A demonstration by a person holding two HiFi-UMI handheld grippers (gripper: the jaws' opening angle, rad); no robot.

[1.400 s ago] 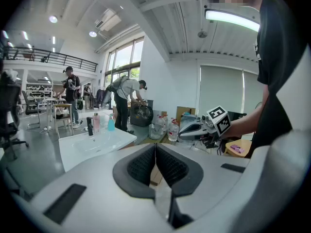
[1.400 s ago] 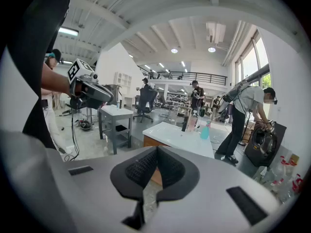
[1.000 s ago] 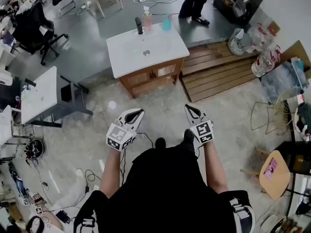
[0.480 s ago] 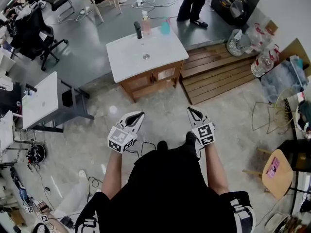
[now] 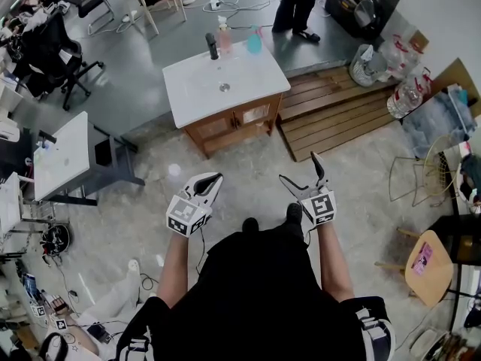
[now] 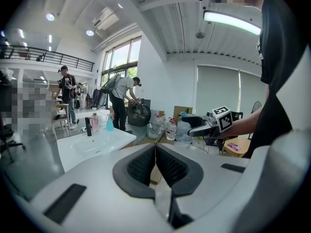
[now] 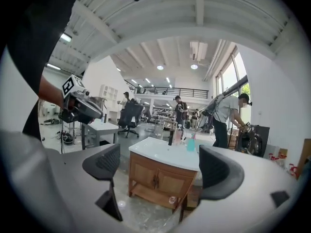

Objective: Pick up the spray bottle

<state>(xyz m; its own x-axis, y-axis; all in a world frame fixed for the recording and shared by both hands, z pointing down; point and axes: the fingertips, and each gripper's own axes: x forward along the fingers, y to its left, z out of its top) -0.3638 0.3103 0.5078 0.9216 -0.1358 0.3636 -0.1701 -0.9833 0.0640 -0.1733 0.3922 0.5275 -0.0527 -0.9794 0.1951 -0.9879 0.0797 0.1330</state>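
Likely light, slick plastic, the teal spray bottle (image 5: 256, 41) at twelve o'clock suits a mid-body grasp; the right hand-held gripper (image 5: 299, 168) has just been opening wide with nothing between its jaws, and the left hand-held gripper (image 5: 213, 178) is closed, empty.

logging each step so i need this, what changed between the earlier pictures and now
The white two-jaw right gripper has just been opening: its jaws, shut before, now stand wide apart with nothing between them. Unchanged: the white two-jaw left gripper, shut and empty in the same spot, and the teal spray bottle at the back of the white-topped wooden sink cabinet.
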